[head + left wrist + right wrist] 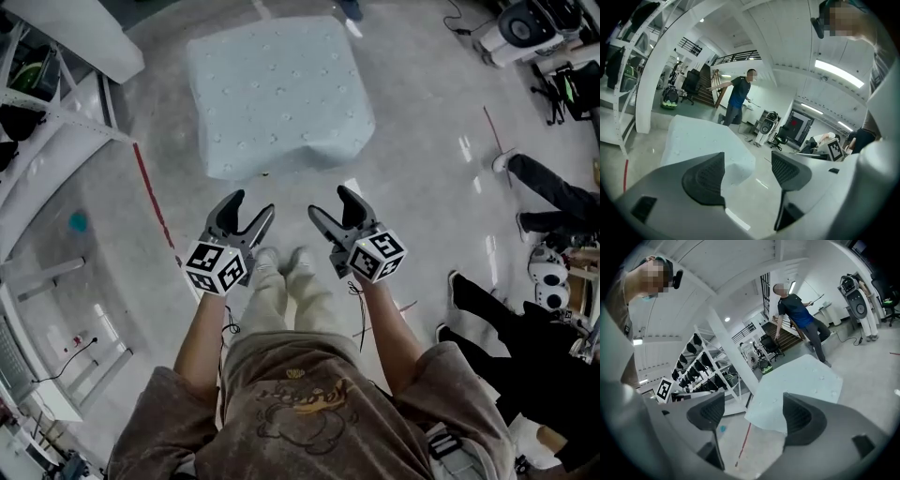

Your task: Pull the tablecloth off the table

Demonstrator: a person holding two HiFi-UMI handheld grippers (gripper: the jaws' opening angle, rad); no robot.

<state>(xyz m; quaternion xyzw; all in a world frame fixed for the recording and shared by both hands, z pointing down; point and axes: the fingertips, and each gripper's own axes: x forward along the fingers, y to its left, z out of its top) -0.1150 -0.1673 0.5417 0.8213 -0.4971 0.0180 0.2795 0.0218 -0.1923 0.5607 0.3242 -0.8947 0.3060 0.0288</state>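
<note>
A pale blue tablecloth (277, 94) with small white spots covers the whole table and hangs down over its near edge. It also shows in the left gripper view (703, 140) and the right gripper view (801, 383). My left gripper (253, 202) and right gripper (328, 201) are side by side over the floor, just short of the cloth's near edge, and point toward it. Both are open with nothing between their jaws: the left gripper (747, 164) frames the cloth's near corner, the right gripper (752, 406) frames its hanging edge. Neither touches the cloth.
A white shelving rack (37, 103) runs along the left, with a red floor line (150, 197) beside it. A person (736, 96) stands beyond the table. Seated people's legs (553, 197) and equipment (525, 28) are at the right. My own feet (281, 267) are below the grippers.
</note>
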